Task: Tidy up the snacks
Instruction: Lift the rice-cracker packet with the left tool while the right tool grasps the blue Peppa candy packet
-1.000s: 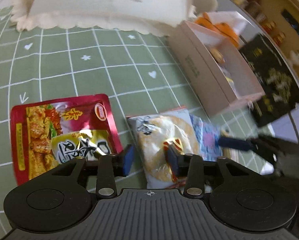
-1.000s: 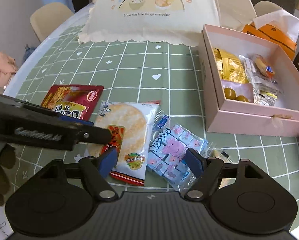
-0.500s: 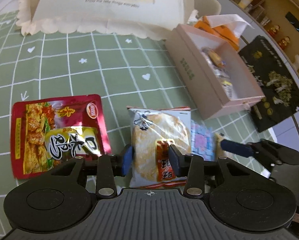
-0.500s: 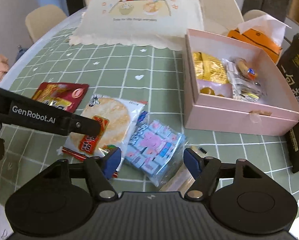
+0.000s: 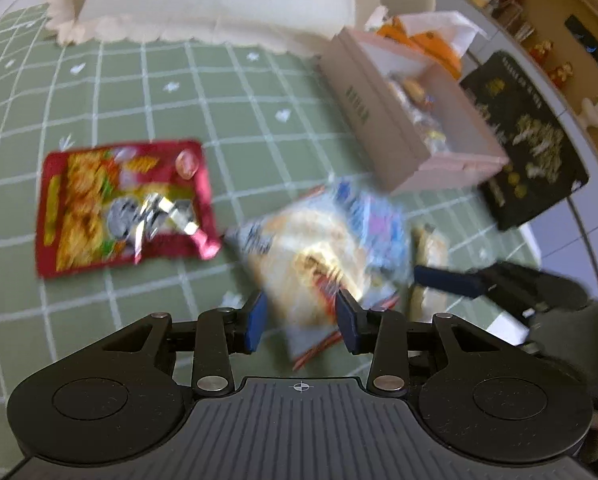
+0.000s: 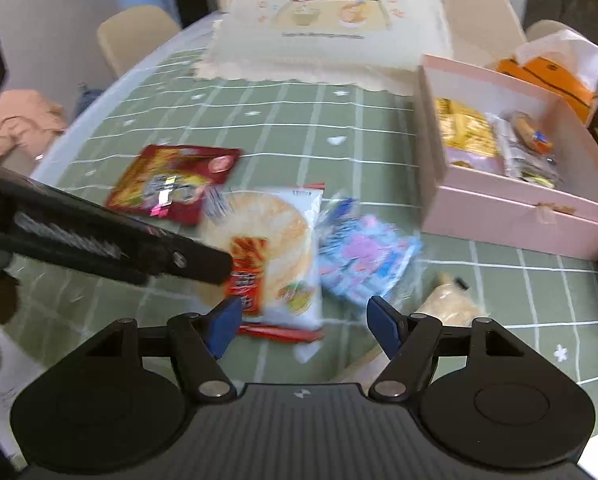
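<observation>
Green checked cloth covers the counter [image 6: 291,136], on which the loose snacks lie ahead of both claws. Left claw [image 5: 301,316]: jaws partly open, nothing gripped; its jaws have just been closing slightly, with the near end of the rice cracker packet [image 5: 311,264] showing between the pads, though the view is blurred and contact cannot be confirmed. Right claw [image 6: 305,322]: jaws wide apart, empty, the same packet's lower edge lying just ahead of and between them in its view.

Positions relative to the right claw: rice cracker packet directly ahead; blue-and-pink candy bag [image 6: 363,256] ahead and slightly right, touching the cracker packet; red foil pouch [image 6: 175,182] further ahead and left; a pale small packet [image 6: 451,304] just right of the right pad. The pink box [image 6: 511,216], already holding several snacks, stands well ahead to the right.

Assessment: the step in hand is judged to be the approach to pick up a loose snack, most likely the rice cracker packet. No item is secured.

Next move calls for lowering one claw until its pads straddle the packet's edge, closing firmly on the slippery wrapper, then carrying it to the pink box without dragging the candy bag along.
</observation>
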The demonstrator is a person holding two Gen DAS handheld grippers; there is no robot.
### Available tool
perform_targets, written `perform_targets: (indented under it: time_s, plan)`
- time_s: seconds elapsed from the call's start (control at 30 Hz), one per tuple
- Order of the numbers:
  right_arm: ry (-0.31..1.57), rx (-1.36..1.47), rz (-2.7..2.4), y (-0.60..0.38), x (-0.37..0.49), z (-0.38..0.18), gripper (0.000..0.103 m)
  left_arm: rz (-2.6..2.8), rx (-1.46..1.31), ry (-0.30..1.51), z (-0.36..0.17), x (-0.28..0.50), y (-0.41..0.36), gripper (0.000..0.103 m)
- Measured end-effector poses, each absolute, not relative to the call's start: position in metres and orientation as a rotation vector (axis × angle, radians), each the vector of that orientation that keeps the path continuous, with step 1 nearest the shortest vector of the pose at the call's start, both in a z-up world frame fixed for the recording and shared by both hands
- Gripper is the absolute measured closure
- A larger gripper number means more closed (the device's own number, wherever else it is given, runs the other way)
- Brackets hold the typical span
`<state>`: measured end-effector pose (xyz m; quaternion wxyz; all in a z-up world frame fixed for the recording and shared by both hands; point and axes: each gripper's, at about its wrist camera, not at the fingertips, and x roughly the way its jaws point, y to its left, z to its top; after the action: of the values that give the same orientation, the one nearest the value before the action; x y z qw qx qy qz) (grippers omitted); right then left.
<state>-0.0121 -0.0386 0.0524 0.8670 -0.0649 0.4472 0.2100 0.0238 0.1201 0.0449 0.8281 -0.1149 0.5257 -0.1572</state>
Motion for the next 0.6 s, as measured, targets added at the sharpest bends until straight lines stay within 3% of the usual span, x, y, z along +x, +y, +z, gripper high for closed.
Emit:
perform_targets:
  time_s: [0.3,0.6]
  plan:
    - [0.81,-0.14,0.25,-0.054,-0.009,0.059,0.032,-0.29,-0.408,1.078,0.032,0.019,0.142,0.06]
    - [0.875,-0.136,0.284,-0.044,0.004,0.036,0.034,-0.292,-0.528,1.011,0.016,0.038,0.148,0.058]
